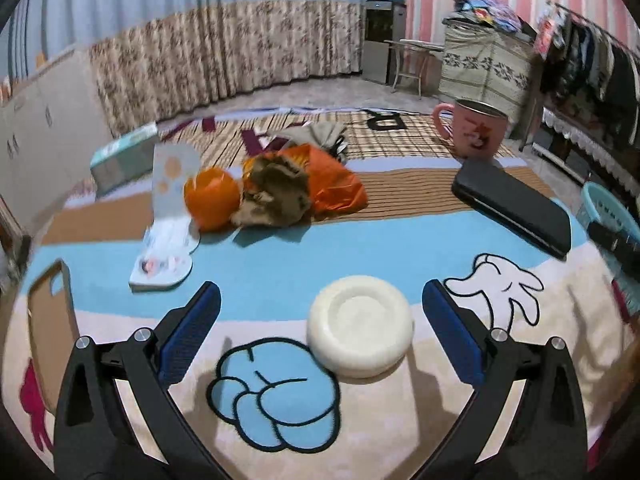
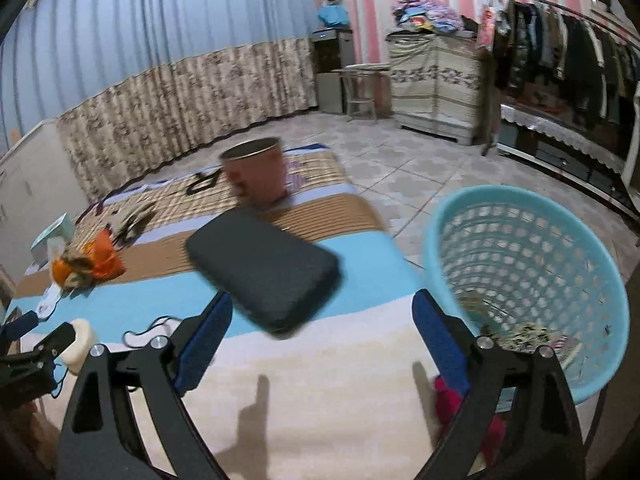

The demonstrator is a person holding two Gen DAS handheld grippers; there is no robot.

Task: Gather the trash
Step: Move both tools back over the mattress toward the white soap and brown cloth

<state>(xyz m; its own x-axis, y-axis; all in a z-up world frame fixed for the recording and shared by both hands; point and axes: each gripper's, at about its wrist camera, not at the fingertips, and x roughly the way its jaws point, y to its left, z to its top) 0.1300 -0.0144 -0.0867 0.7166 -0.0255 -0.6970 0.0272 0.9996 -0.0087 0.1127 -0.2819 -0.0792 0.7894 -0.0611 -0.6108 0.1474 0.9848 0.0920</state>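
Observation:
A pile of trash lies on the rug: an orange peel (image 1: 210, 198), a crumpled brown wad (image 1: 274, 196) and an orange plastic bag (image 1: 336, 184). It also shows far left in the right wrist view (image 2: 86, 264). My left gripper (image 1: 320, 304) is open and empty, its fingers either side of a white round dish (image 1: 360, 336). My right gripper (image 2: 322, 310) is open and empty above the rug, beside a light blue perforated basket (image 2: 520, 276) with some scraps at its bottom.
A black case (image 1: 514, 212) and a pink mug (image 1: 474, 126) lie on the rug at right. A booklet (image 1: 168, 240), a teal box (image 1: 124, 156) and a phone case (image 1: 50, 320) lie at left. Tiled floor lies beyond the rug.

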